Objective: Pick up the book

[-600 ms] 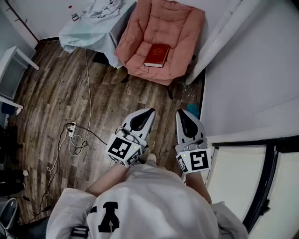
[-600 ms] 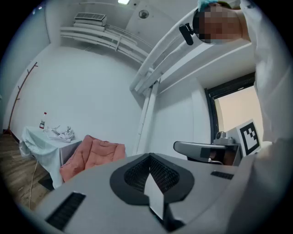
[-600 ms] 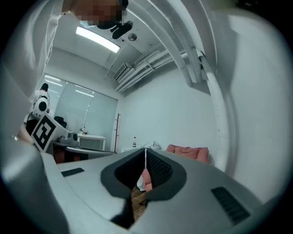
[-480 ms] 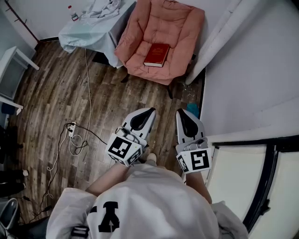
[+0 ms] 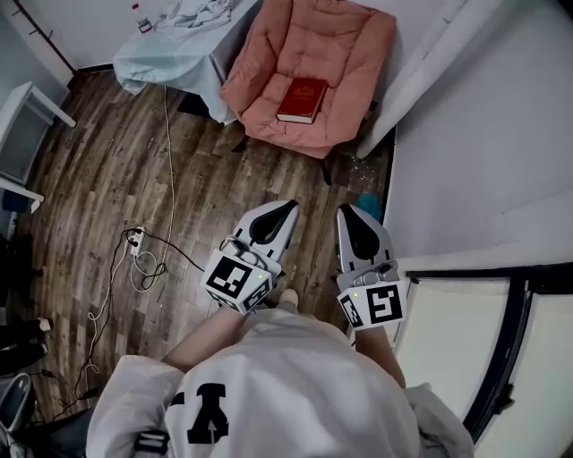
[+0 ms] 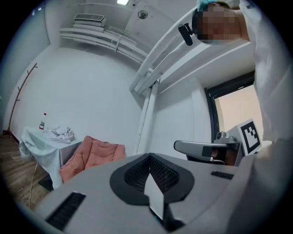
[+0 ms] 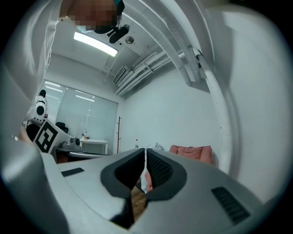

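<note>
Tongs are showing shut on both sides. The left tongs are pressing their dark pads together with nothing between them. The right tongs are doing likewise, leaving only a hairline slit and holding nothing. Both are pointing level, side by side and slightly apart, just ahead of the person's white shirt.

Beneath them the wooden floor is spreading out. A small teal object is sitting on it just past the right tongs, near the white wall. A window is showing to the right of the right tongs. Farther out, on the left of the head view, a white power strip is lying on the floor, with a cable running from it towards the far end of the room.

The book is lying well apart from both tongs. Red, flat and cover up, it is resting on the seat of the pink armchair, which is standing at the far wall. Just beside the armchair, on its left in the head view, a tabletop is wearing a pale cloth that is hanging over its edges. Crumpled white fabric and a small bottle are sitting on it.
</note>
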